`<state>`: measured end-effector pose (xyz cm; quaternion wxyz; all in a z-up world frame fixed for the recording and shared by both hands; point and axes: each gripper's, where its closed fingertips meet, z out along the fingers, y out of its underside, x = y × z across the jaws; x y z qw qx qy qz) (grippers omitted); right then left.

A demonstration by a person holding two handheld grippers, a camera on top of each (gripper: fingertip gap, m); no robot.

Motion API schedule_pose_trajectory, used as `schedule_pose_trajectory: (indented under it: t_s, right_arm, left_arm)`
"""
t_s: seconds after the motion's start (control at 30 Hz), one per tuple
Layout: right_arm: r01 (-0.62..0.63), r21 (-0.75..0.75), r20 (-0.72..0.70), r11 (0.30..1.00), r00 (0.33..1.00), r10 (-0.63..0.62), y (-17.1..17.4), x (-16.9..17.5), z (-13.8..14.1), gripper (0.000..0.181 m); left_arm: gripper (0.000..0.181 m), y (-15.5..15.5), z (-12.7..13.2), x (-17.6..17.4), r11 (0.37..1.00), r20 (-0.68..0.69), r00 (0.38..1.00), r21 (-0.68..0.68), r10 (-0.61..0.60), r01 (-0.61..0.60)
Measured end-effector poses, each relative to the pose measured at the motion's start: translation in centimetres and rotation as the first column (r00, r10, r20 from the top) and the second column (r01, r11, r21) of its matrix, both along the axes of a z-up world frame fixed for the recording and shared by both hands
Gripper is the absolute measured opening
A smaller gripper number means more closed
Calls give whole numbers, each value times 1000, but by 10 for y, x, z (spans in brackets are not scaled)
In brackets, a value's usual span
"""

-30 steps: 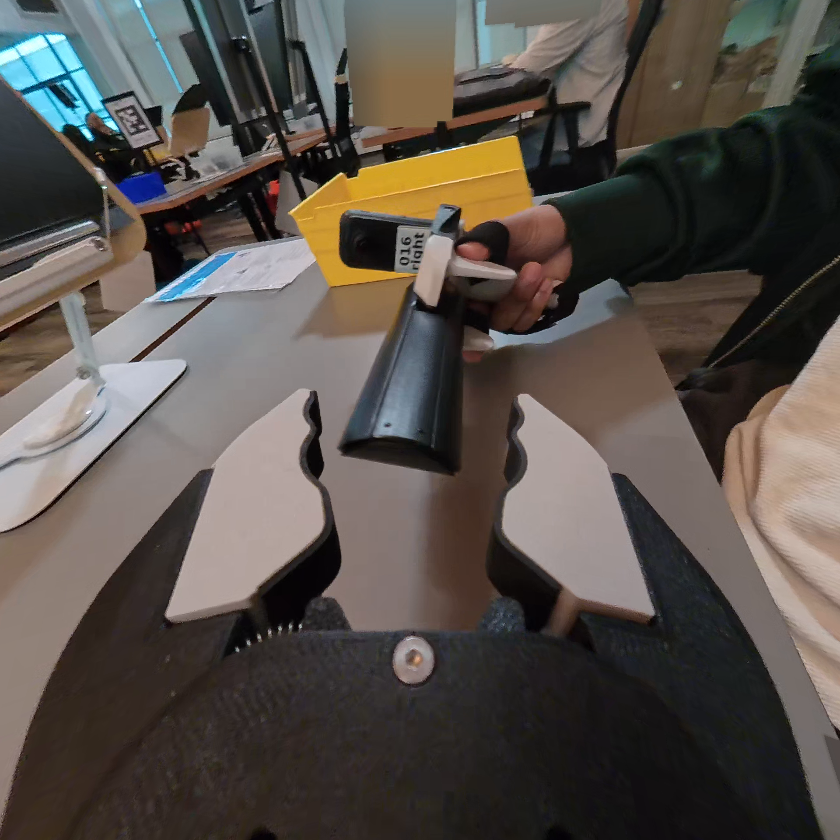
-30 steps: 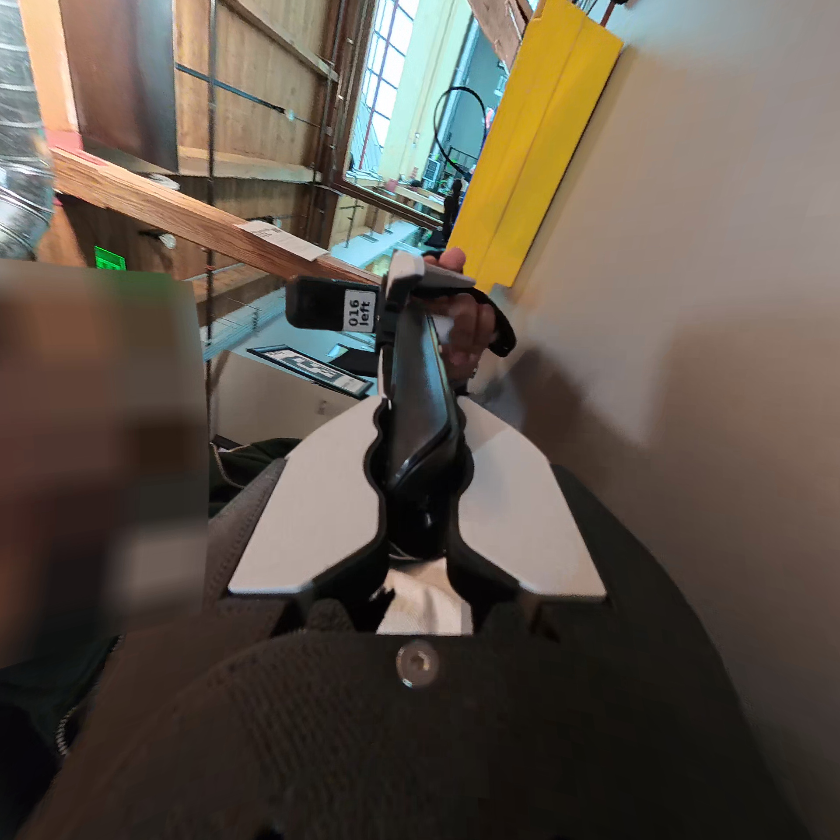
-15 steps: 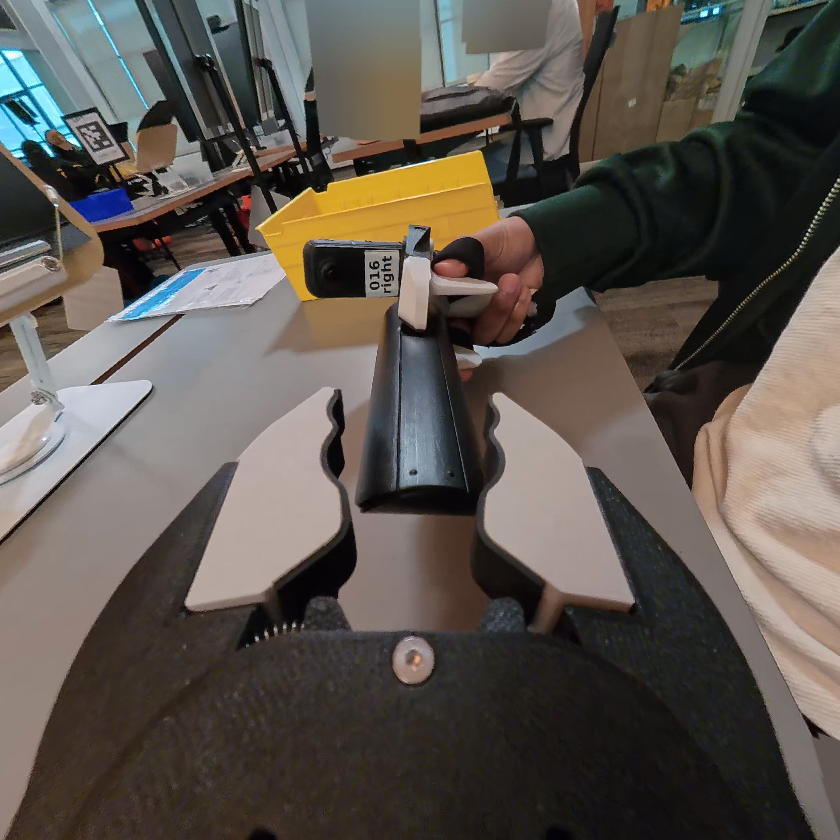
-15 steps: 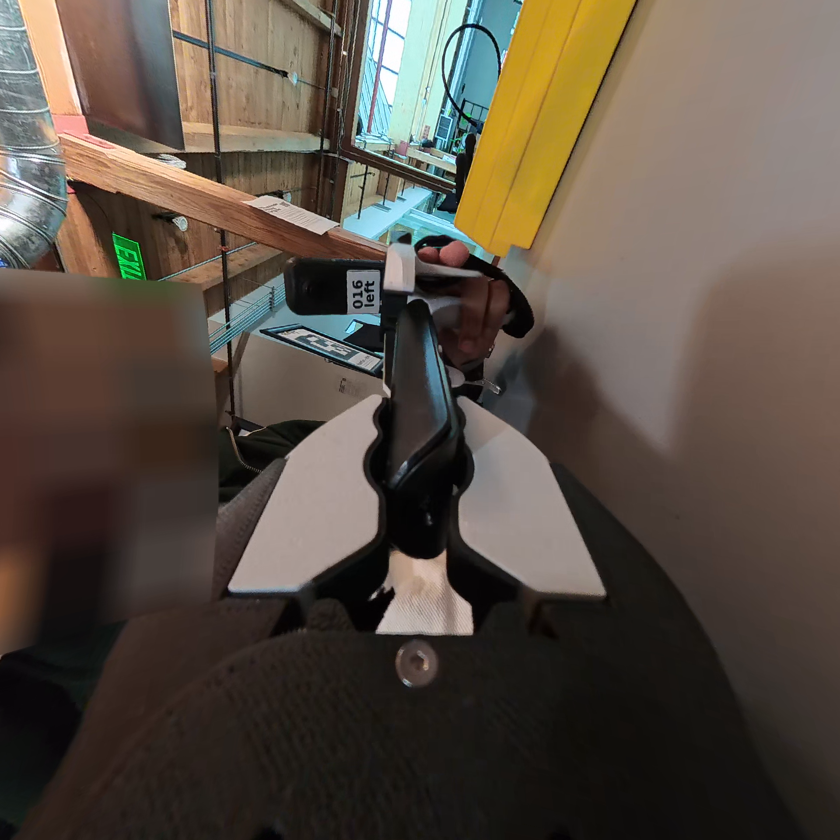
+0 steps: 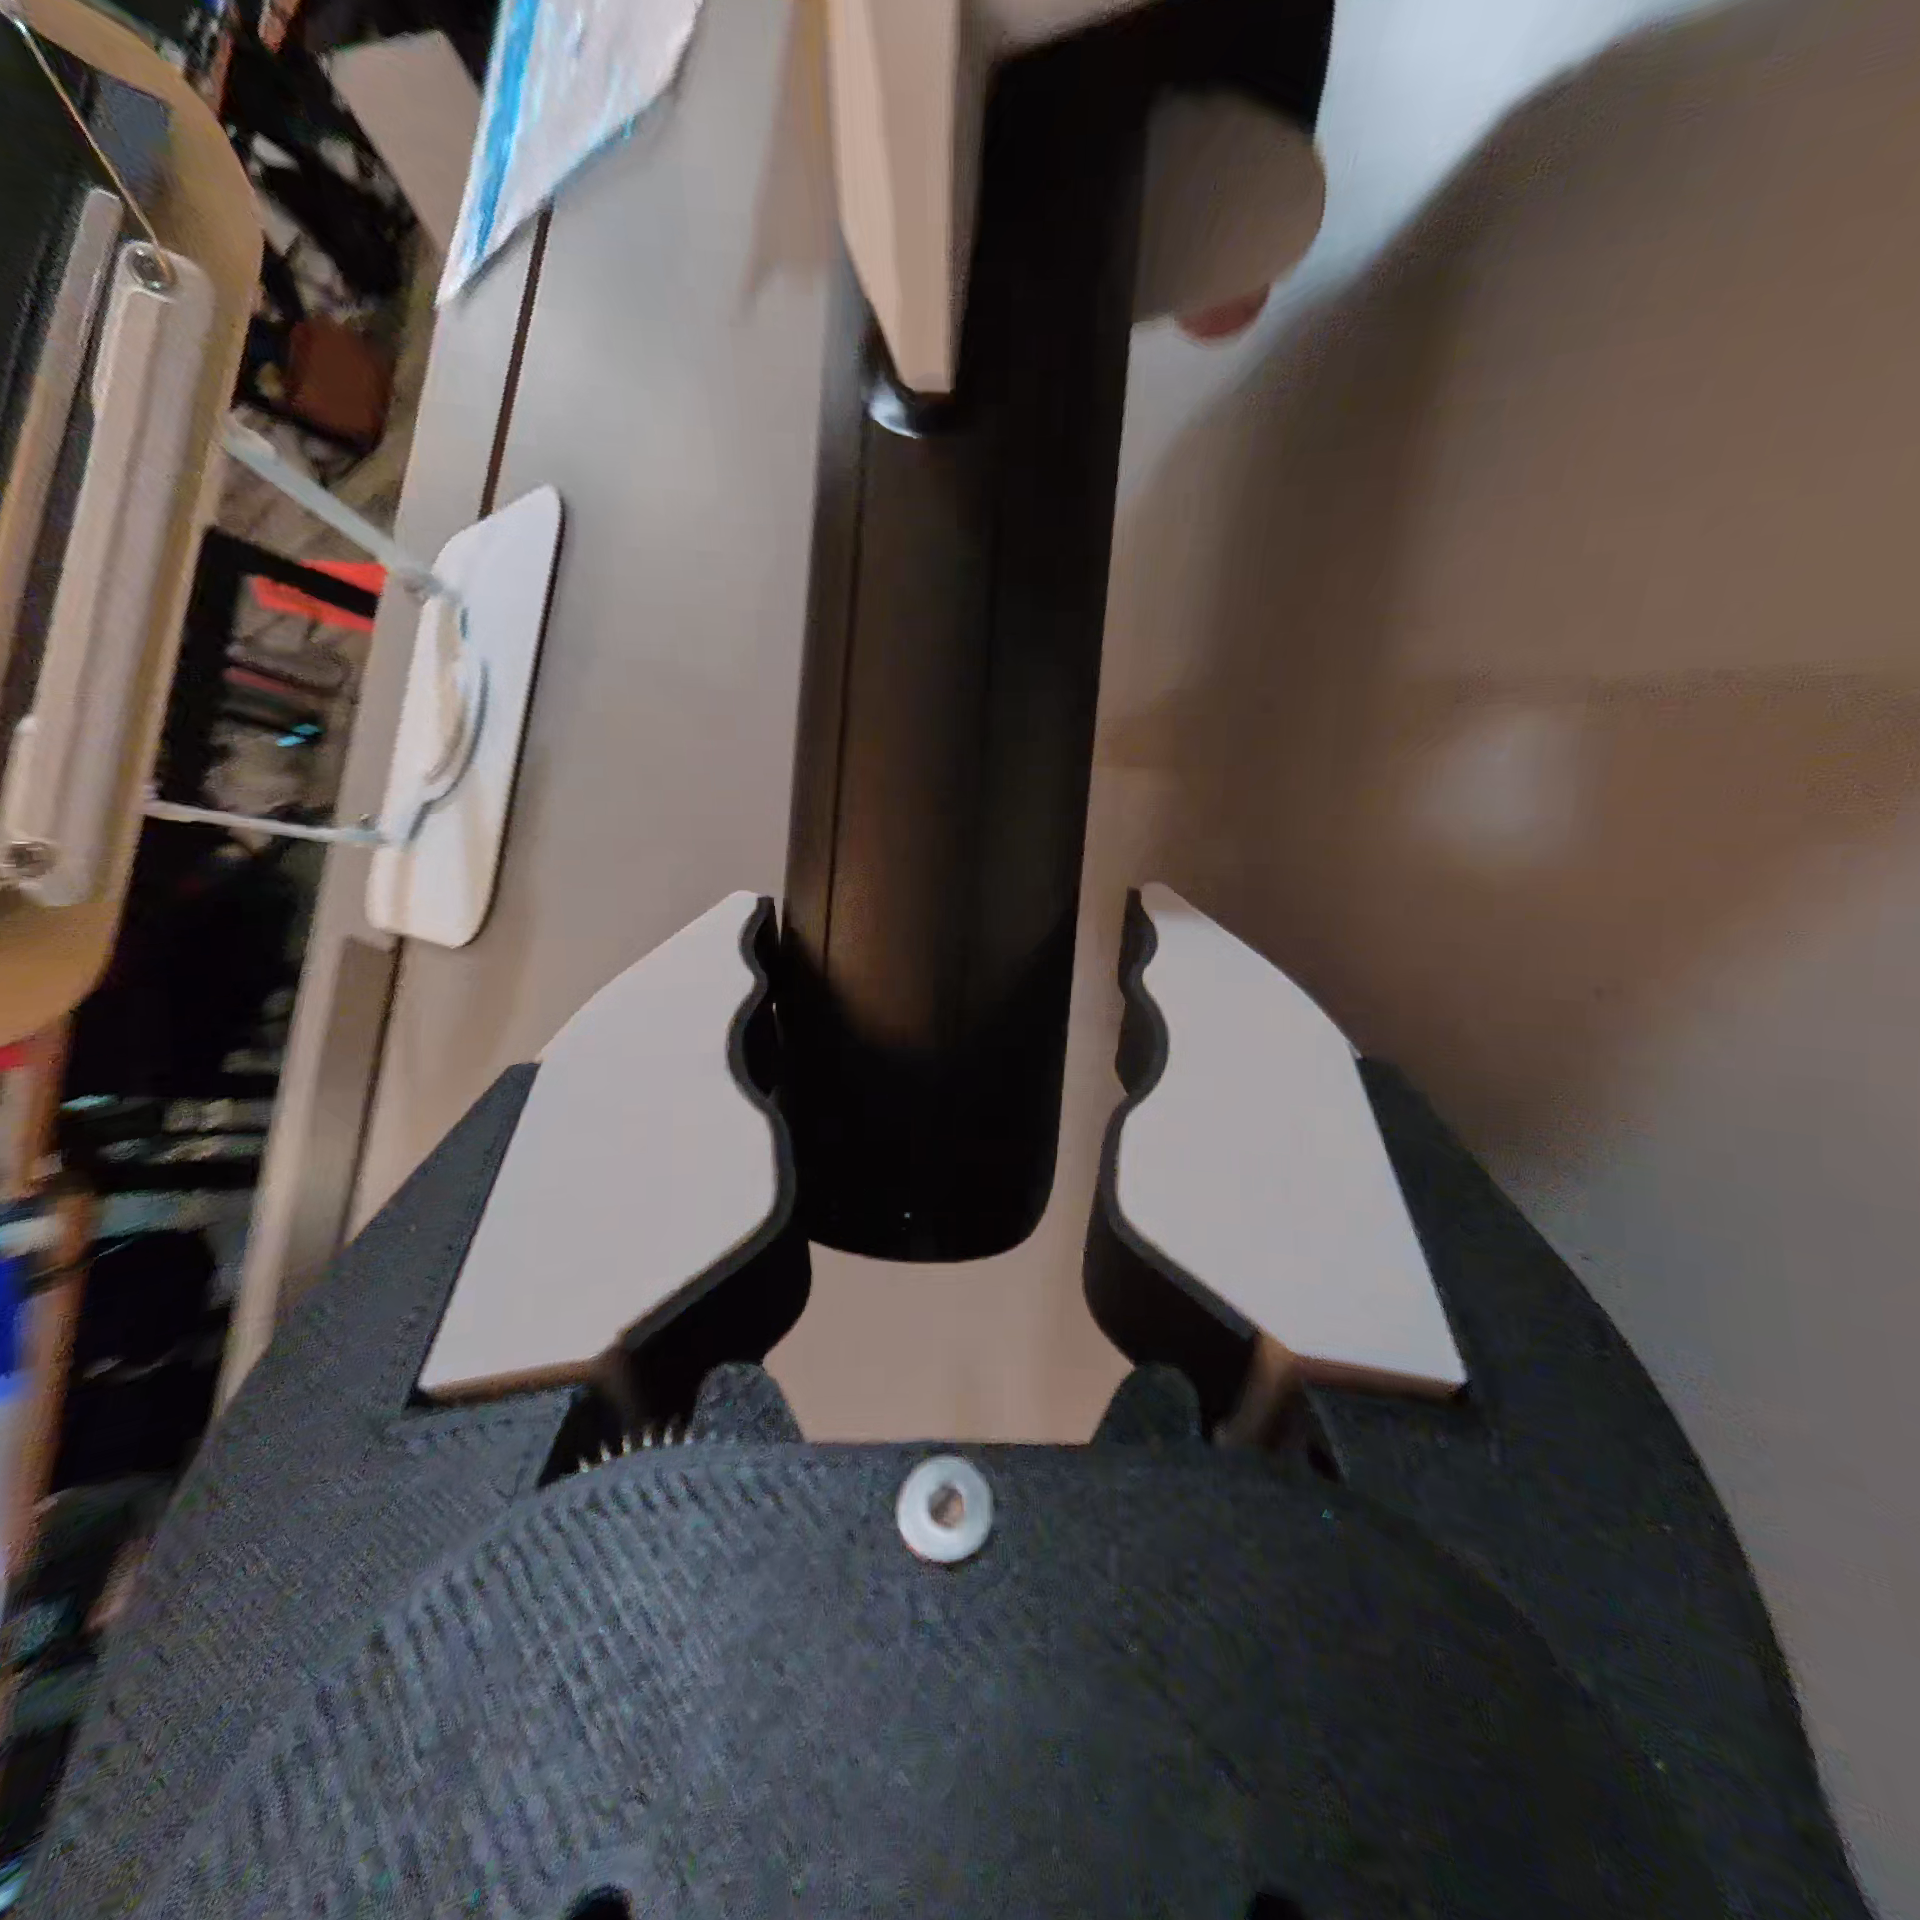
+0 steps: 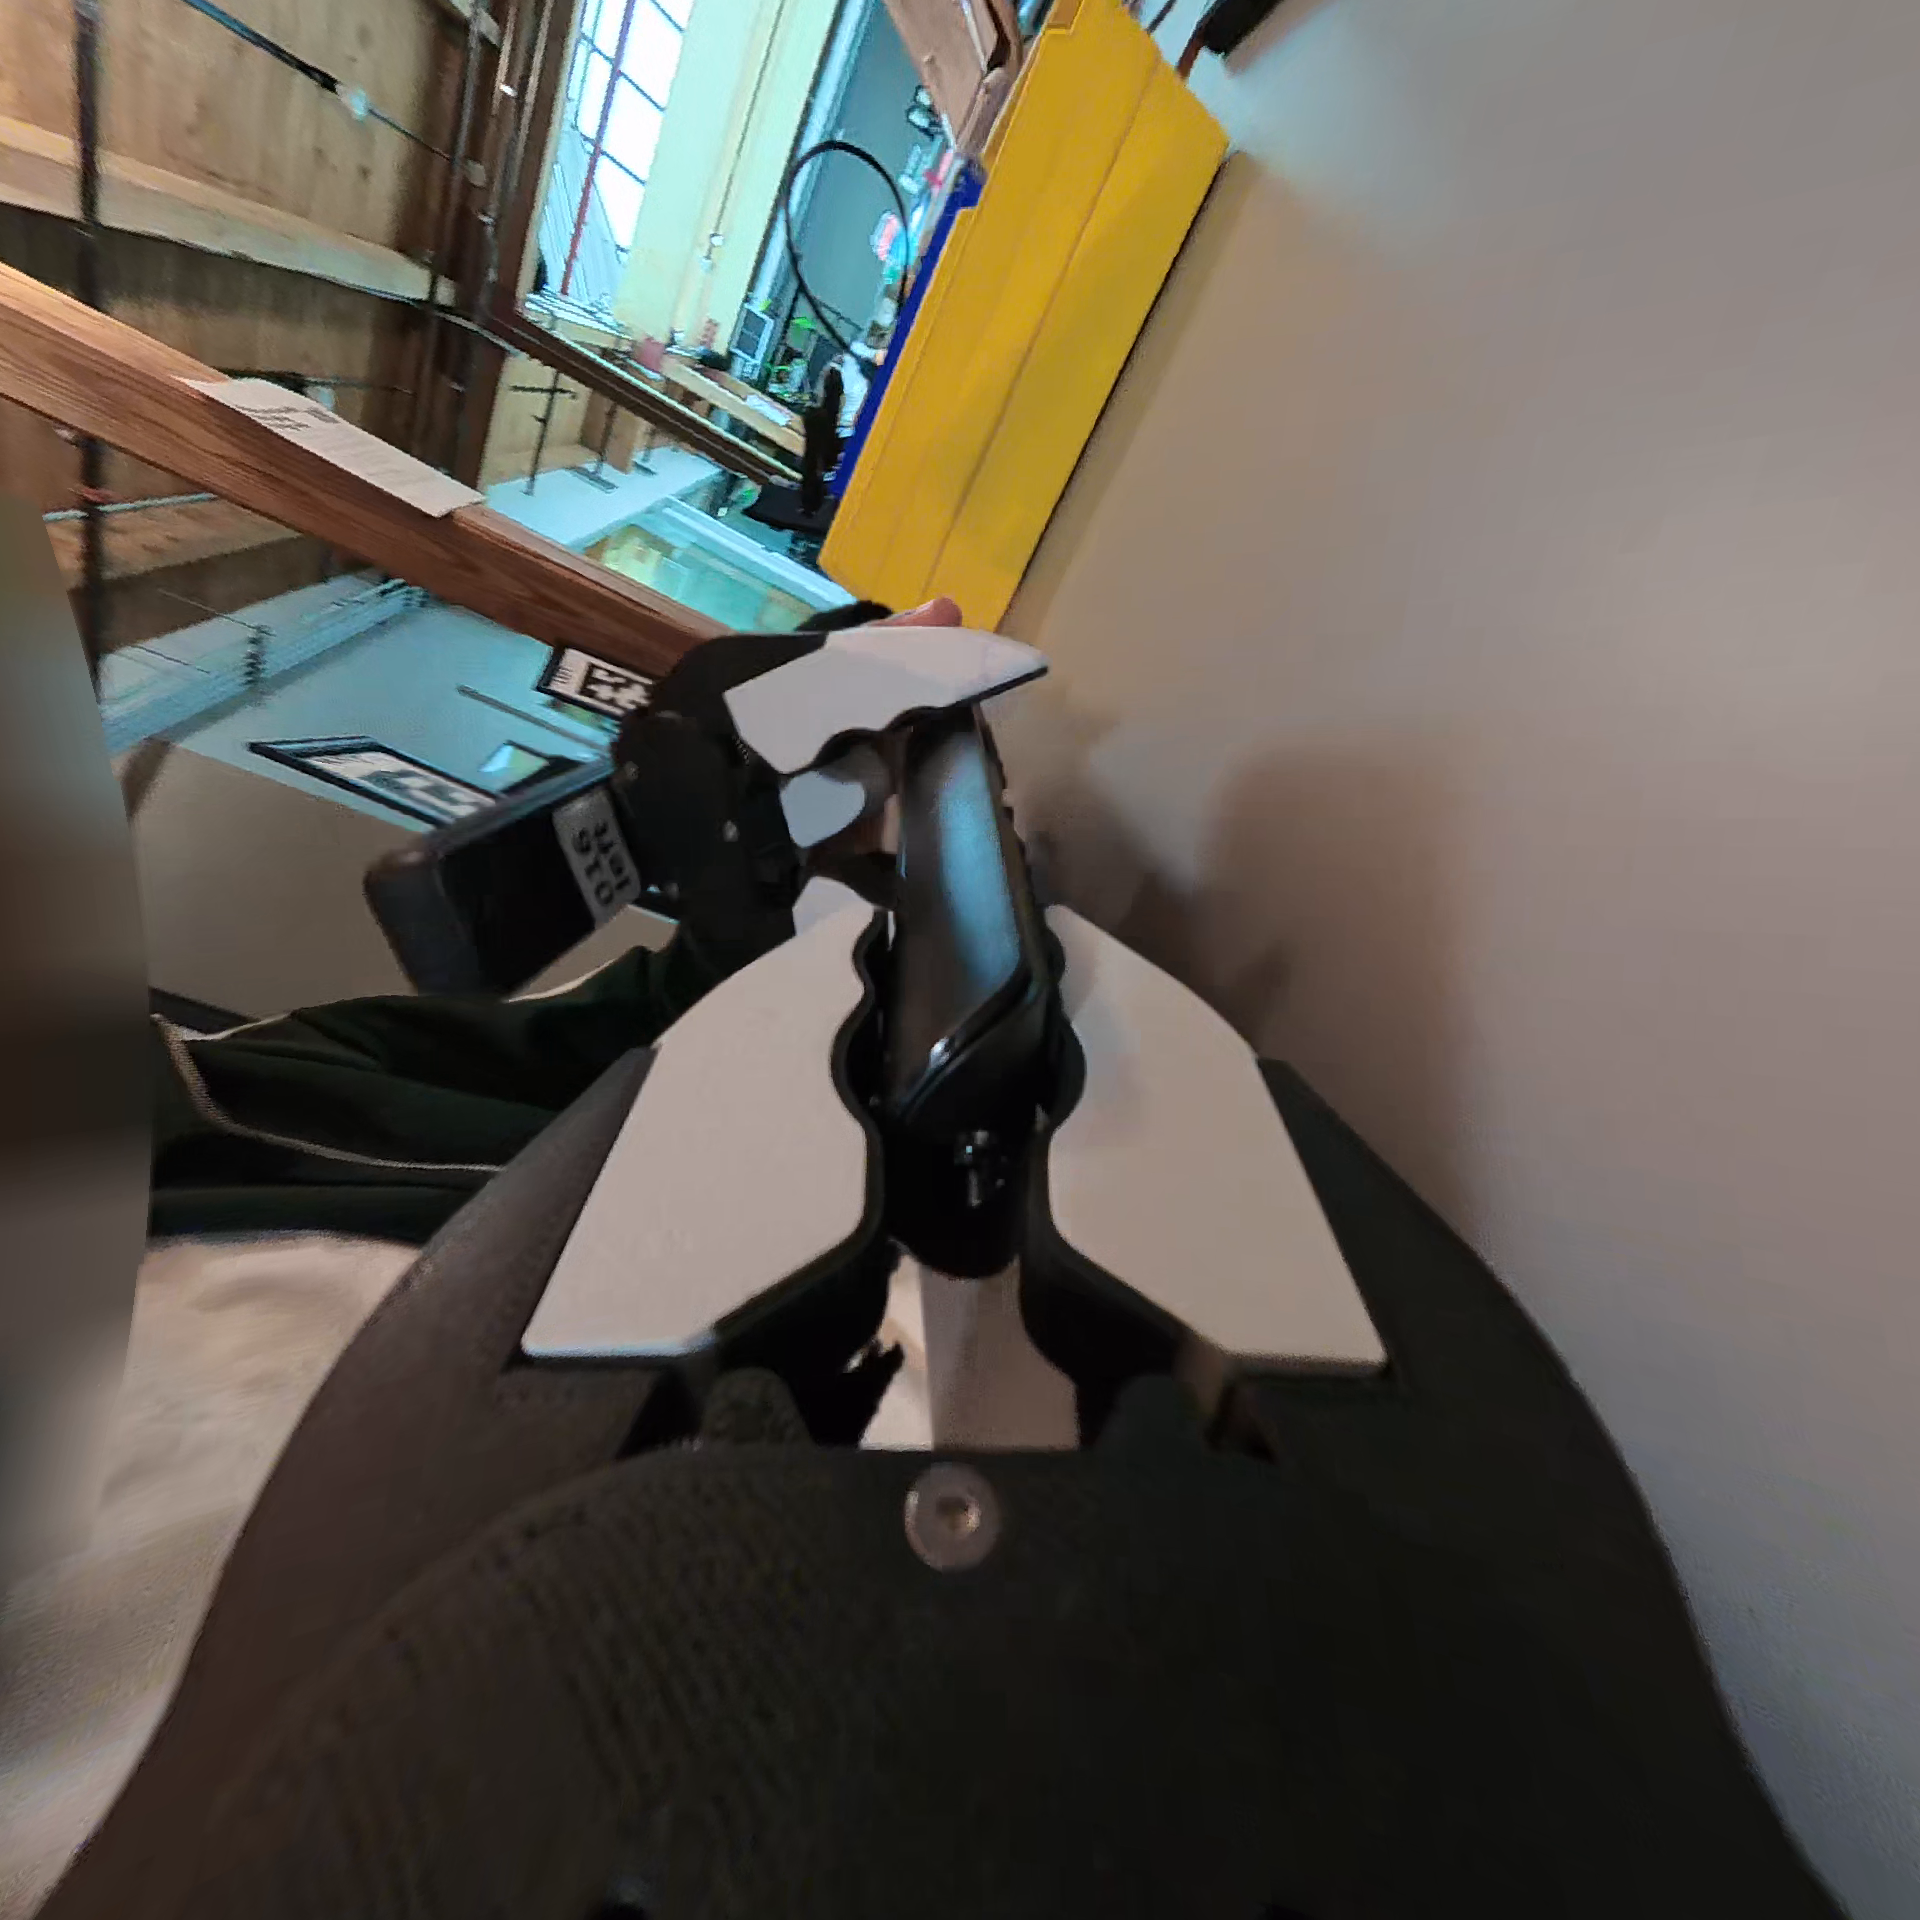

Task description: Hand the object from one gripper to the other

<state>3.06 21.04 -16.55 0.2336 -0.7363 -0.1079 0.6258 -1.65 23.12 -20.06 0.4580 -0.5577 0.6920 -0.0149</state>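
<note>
A long black object (image 5: 935,727) hangs over the grey table (image 5: 1507,1039). My right gripper (image 6: 966,925) is shut on one end of it (image 6: 961,935). My left gripper (image 5: 951,904) is open with the object's other end between its jaws. Its left pad touches the object and a narrow gap shows at the right pad. In the left wrist view one of the right gripper's fingers (image 5: 899,208) clamps the far end. In the right wrist view the left gripper (image 6: 940,738) straddles the object's far end, with a hand behind it.
A yellow bin (image 6: 1018,343) stands on the table (image 6: 1558,727) beyond the grippers. A white stand base (image 5: 468,717) and a printed sheet (image 5: 561,104) lie toward the table's left edge. A person's dark sleeve (image 6: 364,1070) and cream garment (image 6: 260,1351) are close by.
My left gripper has moved forward along the object, so its end now sits deep between the jaws. Both views have tilted. My right gripper still holds the object.
</note>
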Motion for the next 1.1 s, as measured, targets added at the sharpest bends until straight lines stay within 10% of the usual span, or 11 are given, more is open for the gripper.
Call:
schedule_pose_trajectory:
  t_s: [0.5,1.1]
  right_arm:
    - [-3,361,349,932,928,-132,-5,-17,8,25]
    - [66,533,101,844,985,-141,-12,-23,61,58]
  left_arm:
    - [53,18,-11,-11,985,-112,983,112,146,-134]
    - [52,16,21,-5,990,128,981,-4,144,-144]
